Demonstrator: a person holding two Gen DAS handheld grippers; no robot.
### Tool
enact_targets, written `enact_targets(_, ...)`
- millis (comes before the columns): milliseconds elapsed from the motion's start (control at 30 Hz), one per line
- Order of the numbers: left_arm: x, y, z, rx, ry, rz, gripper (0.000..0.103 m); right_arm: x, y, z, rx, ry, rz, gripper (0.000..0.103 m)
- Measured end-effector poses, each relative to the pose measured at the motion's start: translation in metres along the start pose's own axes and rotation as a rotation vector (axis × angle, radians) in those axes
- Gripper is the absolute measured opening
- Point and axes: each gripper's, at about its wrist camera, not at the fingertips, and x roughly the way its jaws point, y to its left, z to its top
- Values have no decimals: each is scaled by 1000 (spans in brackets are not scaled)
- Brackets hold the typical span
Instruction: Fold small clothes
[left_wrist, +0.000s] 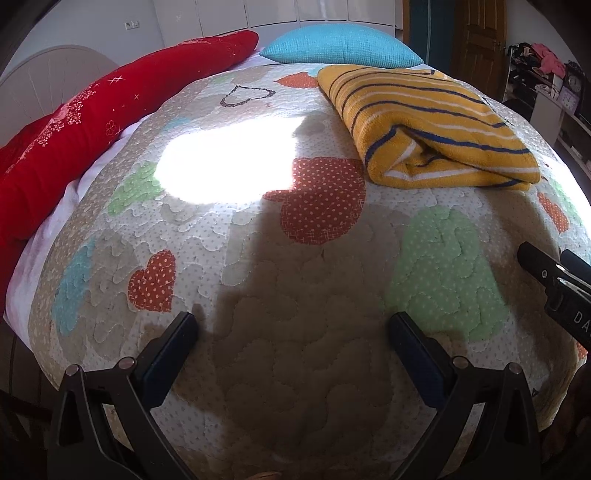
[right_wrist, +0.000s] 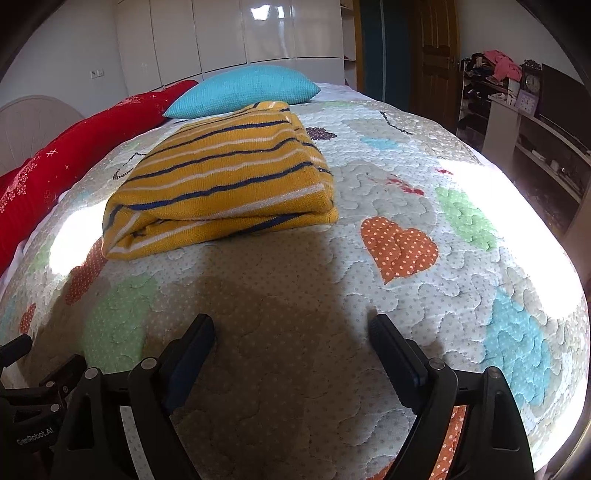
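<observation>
Knitwear first: a yellow striped garment (right_wrist: 221, 177) (navy and white bands) lies folded in a thick rectangle on the heart-patterned quilt (right_wrist: 295, 369), its layered edge facing the cameras. It sits toward the far half of the bed, just in front of a turquoise pillow (right_wrist: 243, 94) and near a long red cushion (left_wrist: 110, 107) along the side. Both tools are well short of it. The left gripper (left_wrist: 291, 354) hangs over bare quilt with its jaws spread wide and nothing between them; the right gripper (right_wrist: 291, 350) does likewise, jaws apart and empty. White wardrobe doors (right_wrist: 229, 33) and a cluttered shelf (right_wrist: 517, 92) stand beyond the bed.
</observation>
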Motion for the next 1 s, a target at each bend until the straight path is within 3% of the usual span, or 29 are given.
enact_targets(1000, 1, 5, -2, -42, 27, -32, 103, 6, 9, -5, -27, 8, -47, 98)
